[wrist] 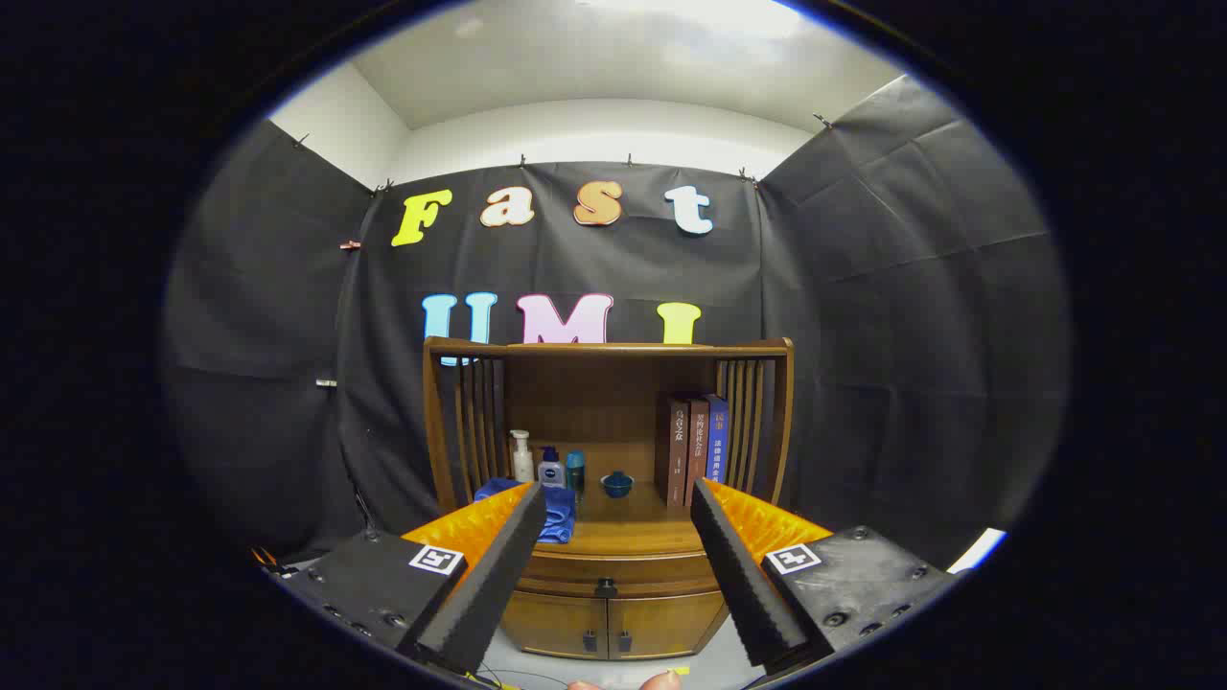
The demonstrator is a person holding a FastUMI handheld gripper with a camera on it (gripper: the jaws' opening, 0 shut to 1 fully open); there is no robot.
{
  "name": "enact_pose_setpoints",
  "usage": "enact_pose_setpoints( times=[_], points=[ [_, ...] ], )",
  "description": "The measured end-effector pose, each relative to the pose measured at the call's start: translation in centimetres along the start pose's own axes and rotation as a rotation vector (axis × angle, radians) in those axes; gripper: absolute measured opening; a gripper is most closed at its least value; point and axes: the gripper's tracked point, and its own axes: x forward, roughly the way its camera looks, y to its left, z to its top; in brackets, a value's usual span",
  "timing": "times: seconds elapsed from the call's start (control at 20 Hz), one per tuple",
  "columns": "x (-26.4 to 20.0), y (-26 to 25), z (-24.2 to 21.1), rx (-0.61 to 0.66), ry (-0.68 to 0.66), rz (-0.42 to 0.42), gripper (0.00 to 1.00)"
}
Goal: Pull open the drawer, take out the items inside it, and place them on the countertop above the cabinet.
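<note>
Brown wood makes up the small cabinet (610,575) that stands against the booth's wall, well beyond the fingers. Its drawer (613,573), a shallow band of the same wood below the countertop (623,537), is shut, with a small dark knob (606,586) at its middle. Two lower doors (608,625) sit under it.

On the countertop stand a white pump bottle (520,456), a small blue-labelled bottle (550,470), a teal canister (575,469), a little blue bowl (616,484), a folded blue cloth (551,513) and three upright books (692,448) in brown and blue.

The gripper (608,522) is held in the air facing the cabinet, its two fingers spread wide with nothing between them; the drawer and knob show through the gap.

By my reading, the task sits at its very first step: the approach, with the drawer not yet opened and whatever is inside hidden. The next move likely calls for bringing the gripper forward and down until the knob lies between the fingers, closing on it squarely, then pulling straight back. The knob is small, so centring probably matters.
</note>
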Motion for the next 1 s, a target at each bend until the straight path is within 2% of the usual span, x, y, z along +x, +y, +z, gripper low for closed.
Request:
enact_pose_setpoints(
  times=[0.6,1.0],
  points=[
    [-0.1,-0.1,0.7,0.004,-0.010,-0.003,0.99],
    [0.5,0.1,-0.4,0.001,-0.001,-0.006,0.99]
  ],
)
